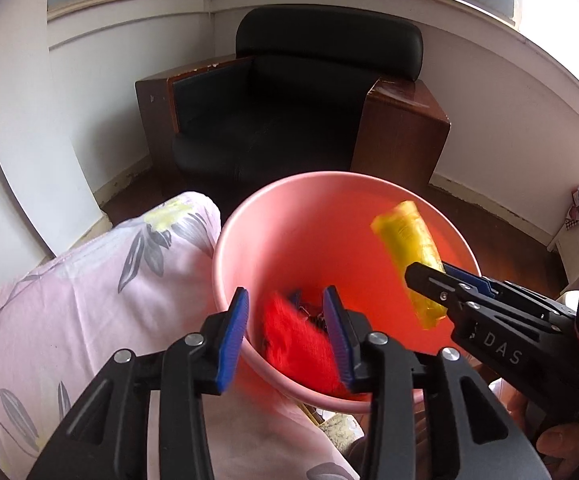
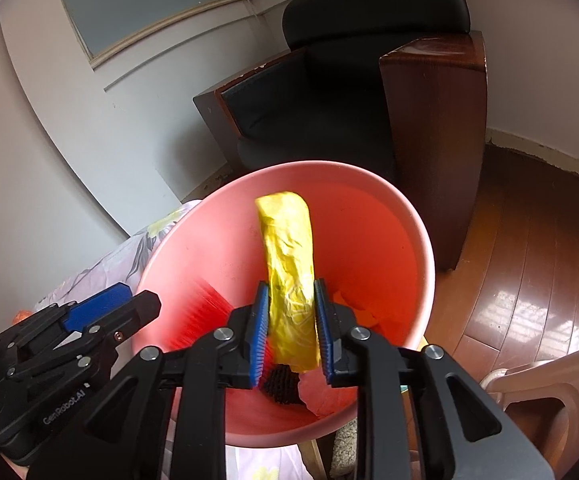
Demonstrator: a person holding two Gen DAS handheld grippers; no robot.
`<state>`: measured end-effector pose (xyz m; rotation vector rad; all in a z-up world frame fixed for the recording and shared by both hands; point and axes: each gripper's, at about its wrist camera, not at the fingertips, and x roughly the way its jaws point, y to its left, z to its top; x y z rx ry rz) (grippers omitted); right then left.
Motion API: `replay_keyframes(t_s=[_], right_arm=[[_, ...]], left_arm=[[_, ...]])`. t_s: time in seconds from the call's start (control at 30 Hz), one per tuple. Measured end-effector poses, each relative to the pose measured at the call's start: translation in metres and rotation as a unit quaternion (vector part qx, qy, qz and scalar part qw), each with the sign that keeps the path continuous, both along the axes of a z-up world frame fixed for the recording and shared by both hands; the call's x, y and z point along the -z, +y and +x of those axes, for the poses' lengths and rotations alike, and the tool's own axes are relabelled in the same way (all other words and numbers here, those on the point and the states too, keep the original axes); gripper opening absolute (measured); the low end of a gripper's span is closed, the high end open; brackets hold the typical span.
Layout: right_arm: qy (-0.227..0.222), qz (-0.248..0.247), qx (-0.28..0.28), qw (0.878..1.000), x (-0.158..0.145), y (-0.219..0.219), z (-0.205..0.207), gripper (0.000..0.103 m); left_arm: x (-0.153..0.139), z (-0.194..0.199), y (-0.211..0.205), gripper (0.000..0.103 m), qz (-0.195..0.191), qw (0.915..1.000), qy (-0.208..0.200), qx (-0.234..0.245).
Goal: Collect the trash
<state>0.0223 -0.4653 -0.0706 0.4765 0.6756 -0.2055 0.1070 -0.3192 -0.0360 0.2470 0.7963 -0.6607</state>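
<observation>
Both hand-held grippers over pink bin [image 2: 417, 216]: right [image 2: 291, 328] clamps yellow roll [image 2: 289, 248], left [image 1: 285, 336] gapes.

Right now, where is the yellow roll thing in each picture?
Left wrist view: the yellow roll is right of centre, over the pink bucket, pinched by the right gripper coming in from the right.
Right wrist view: it stands in the centre, gripped between the right gripper's blue pads, pointing away over the bucket.
Shared landmark: the black armchair behind the bucket.
</observation>
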Motion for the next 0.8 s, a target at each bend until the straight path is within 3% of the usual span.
replay_keyframes(t_s=[0.07,0.43,0.53,0.63,0.8], right_arm=[[-0.007,-0.002,-0.001,1.0,-0.003,0.001,-0.002,0.039],[-0.016,-0.002,-0.008,1.0,-0.015,0.012,-0.015,0.041],[-0.026,-0.002,-0.009,1.0,-0.019,0.017,-0.025,0.05],[-0.036,-0.005,-0.011,0.999,-0.024,0.025,-0.035,0.052],[-0.041,-0.041,-0.017,0.998,-0.032,0.044,-0.048,0.054]], left_arm=[[-0.001,-0.001,0.001,0.042,-0.002,1.0,0.0,0.001],[-0.015,-0.011,0.017,0.047,-0.018,0.9998,-0.008,-0.003],[-0.019,-0.016,0.024,0.048,-0.025,0.9996,-0.01,-0.005],[-0.024,-0.022,0.032,0.05,-0.029,0.9995,-0.013,-0.007],[-0.032,-0.033,0.047,0.051,-0.039,0.9991,-0.016,-0.011]])
